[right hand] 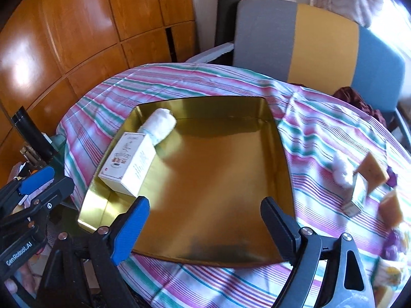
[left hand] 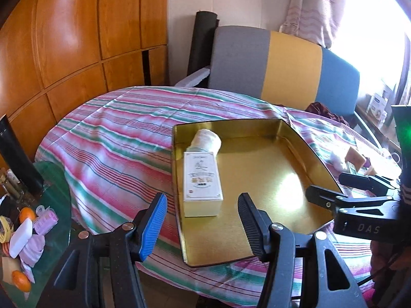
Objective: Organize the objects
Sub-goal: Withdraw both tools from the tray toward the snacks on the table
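A shallow gold tin tray (left hand: 269, 169) (right hand: 218, 184) lies on the striped cloth. Along its left side rests a white carton (left hand: 202, 183) (right hand: 129, 163), and a rolled white cloth (left hand: 206, 140) (right hand: 160, 124) lies beyond it. My left gripper (left hand: 201, 227) hovers open over the tray's near left corner with nothing between its pads; it also shows at the left edge of the right wrist view (right hand: 33, 192). My right gripper (right hand: 205, 225) stands open and empty over the tray's near edge. Its black jaws (left hand: 346, 192) reach in from the right in the left wrist view.
Right of the tray lie a white cotton wad (right hand: 343, 173), a small box (right hand: 358, 192) and tan blocks (right hand: 372, 170). A glass side table (left hand: 51, 205) at the left holds oranges, hair rollers and a white bar. A grey, yellow and blue chair (left hand: 282, 61) stands behind the table.
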